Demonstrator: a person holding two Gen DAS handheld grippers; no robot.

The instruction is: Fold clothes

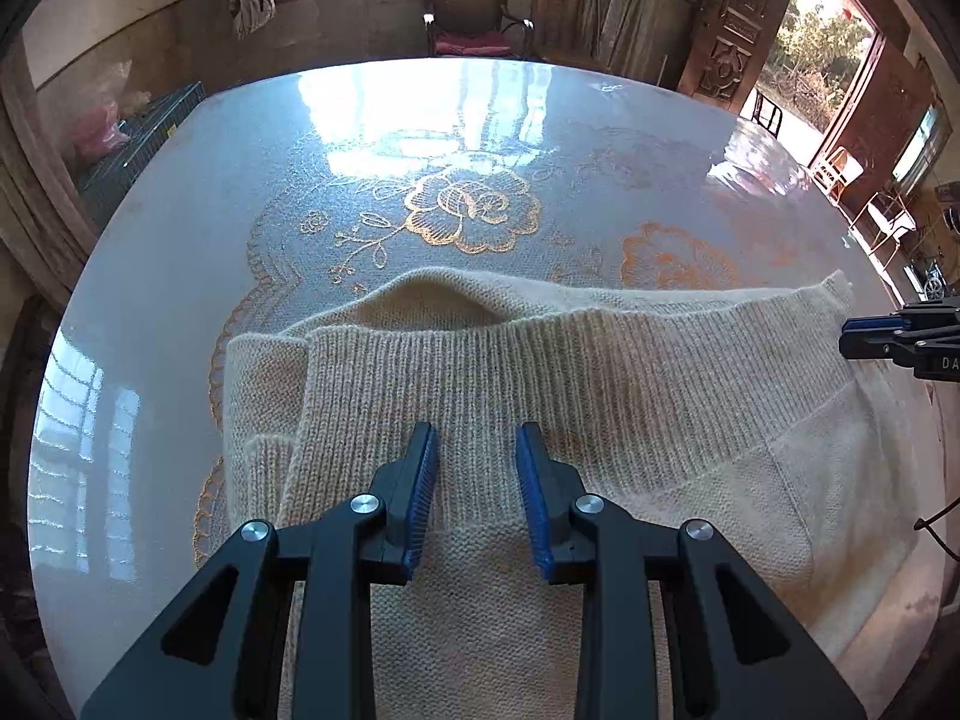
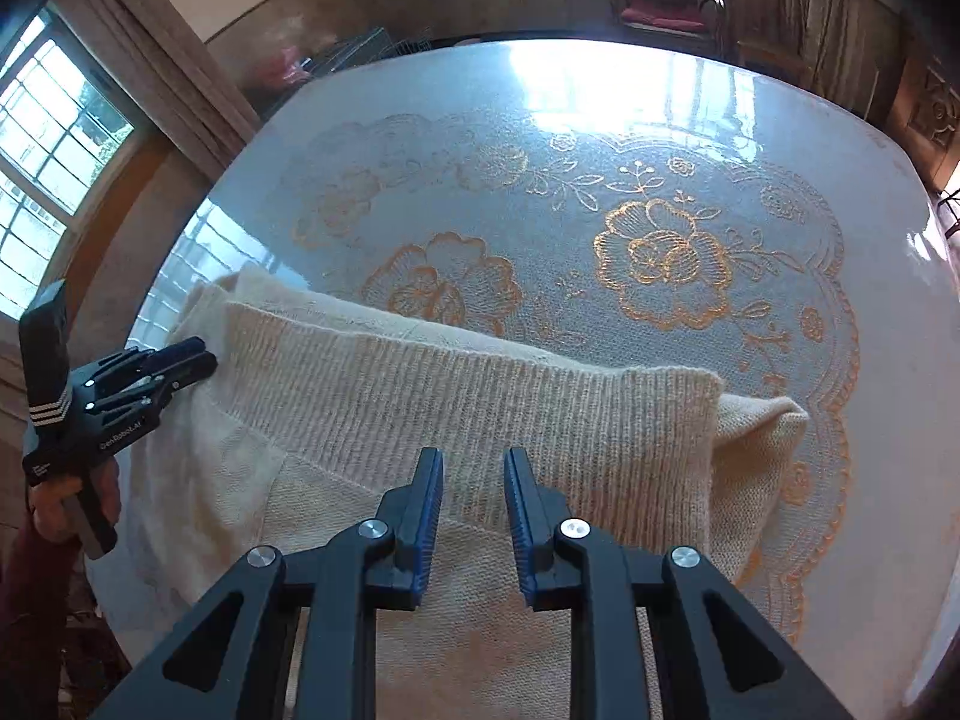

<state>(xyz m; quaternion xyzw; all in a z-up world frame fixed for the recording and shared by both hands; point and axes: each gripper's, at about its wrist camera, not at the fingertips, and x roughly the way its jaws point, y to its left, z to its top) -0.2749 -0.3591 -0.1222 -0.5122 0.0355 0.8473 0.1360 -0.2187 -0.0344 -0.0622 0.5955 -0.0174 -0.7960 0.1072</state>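
Your cream knit sweater (image 1: 540,396) is lying on the glossy floral surface (image 1: 420,138) with its ribbed hem doubled over the body, and both your left gripper (image 1: 475,450) and right gripper (image 2: 473,468) hover over it part-open, empty, probably so the fold can settle flat.

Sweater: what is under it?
The sweater lies on a table with a glossy floral cover; orange flowers show beyond it. The pattern beneath the knit, and anything between its folded layers, is hidden.
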